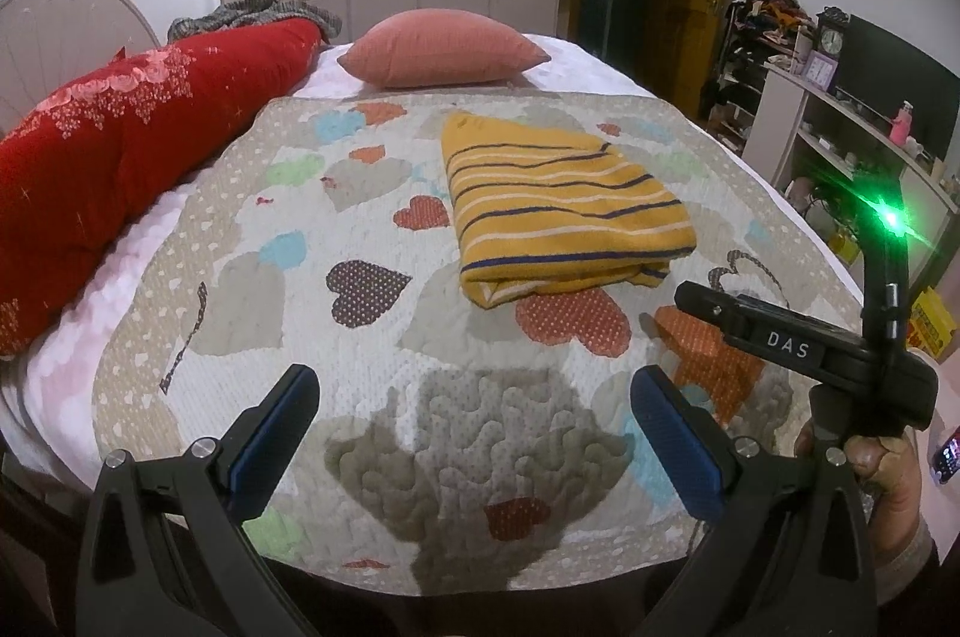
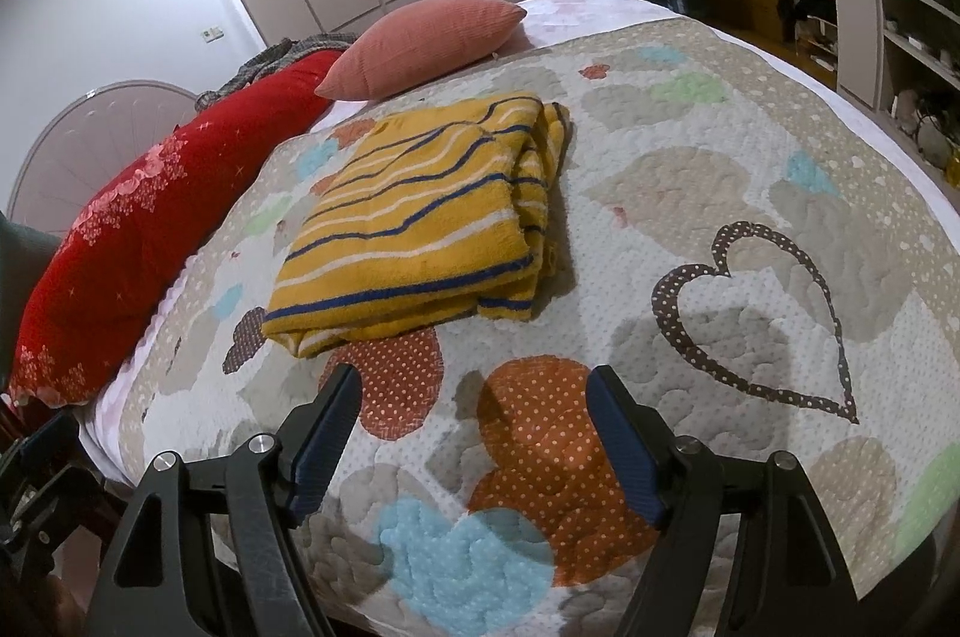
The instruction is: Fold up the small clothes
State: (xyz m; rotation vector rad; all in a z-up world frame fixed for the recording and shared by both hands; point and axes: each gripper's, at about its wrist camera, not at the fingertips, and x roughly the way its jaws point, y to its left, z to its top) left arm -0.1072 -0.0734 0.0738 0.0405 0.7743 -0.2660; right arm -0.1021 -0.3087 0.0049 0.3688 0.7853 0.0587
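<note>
right wrist view, folded striped garment (image 2: 414,223) beyond empty spread right gripper (image 2: 474,433)

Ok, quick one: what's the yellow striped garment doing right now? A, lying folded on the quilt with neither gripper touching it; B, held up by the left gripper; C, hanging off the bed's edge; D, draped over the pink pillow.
A: the yellow striped garment lies folded on the quilt, both grippers open and short of it.

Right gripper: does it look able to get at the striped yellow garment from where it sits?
Probably yes. The right gripper is open and empty, and only bare quilt lies between it and the folded garment, ahead and to its left.
</note>
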